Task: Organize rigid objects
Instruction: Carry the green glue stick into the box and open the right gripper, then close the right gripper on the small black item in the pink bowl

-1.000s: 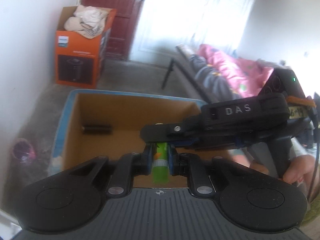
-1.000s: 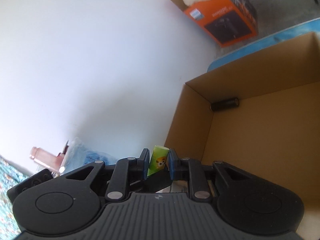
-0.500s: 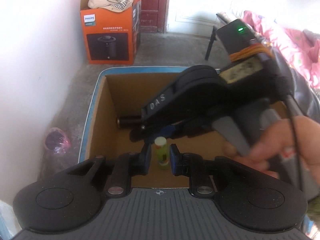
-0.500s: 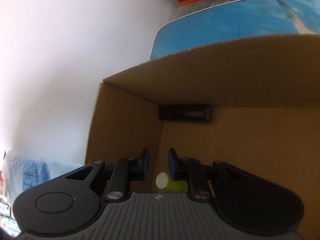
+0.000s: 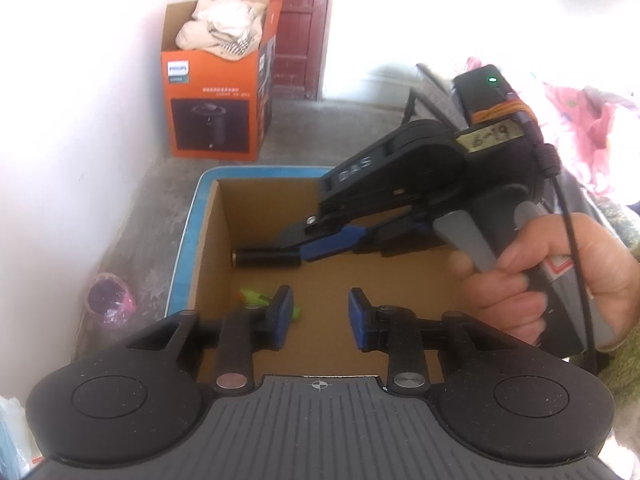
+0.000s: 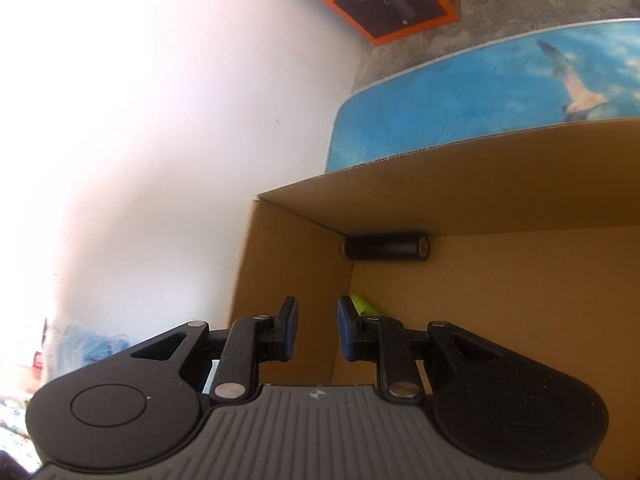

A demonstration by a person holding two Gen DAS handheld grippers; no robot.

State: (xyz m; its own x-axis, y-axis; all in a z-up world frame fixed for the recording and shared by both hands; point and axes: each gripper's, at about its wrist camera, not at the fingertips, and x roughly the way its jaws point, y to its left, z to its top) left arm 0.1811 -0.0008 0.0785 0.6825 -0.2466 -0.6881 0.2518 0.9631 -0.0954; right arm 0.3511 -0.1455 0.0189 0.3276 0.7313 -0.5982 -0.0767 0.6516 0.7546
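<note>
Resting in the cardboard box (image 5: 208, 240) are a black cylinder (image 5: 266, 258) and green tube (image 5: 256, 297) (just released); left gripper (image 5: 320, 316) has been opening, right gripper (image 6: 313, 328) parted, both empty; what remains is unseen.

PHILIPS on orange box (image 5: 218, 92)

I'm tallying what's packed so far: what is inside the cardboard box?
A black cylinder along the far wall and a green tube on the floor. The grippers hide part of the floor.
</note>
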